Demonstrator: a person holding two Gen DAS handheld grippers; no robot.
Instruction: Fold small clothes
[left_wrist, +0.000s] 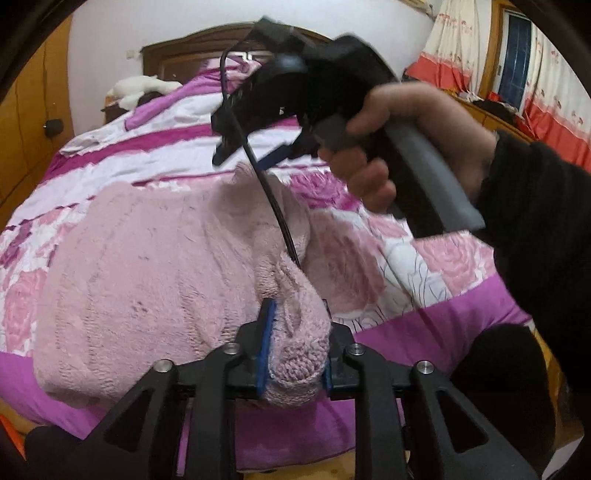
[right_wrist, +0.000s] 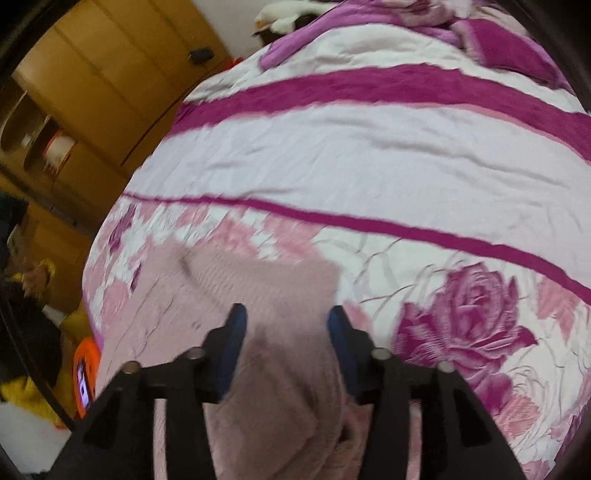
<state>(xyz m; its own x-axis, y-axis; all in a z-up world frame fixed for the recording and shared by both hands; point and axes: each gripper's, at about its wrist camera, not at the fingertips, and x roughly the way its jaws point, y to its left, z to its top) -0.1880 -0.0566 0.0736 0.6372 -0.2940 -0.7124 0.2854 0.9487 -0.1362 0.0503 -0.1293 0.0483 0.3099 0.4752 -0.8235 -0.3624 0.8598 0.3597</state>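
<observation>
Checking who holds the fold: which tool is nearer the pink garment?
Left. The left tool is clamped on a bunch of the pink garment; the right tool hangs open just above it.

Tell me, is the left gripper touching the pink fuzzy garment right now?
Touching. The left wrist view shows the left gripper clamped on a bunched fold of the pink fuzzy garment, its blue pads pressed against the fabric on both sides.

Pink garment: fuzzy knitted cloth. Bedspread: smooth, creased printed cloth. Wardrobe: smooth wood.
</observation>
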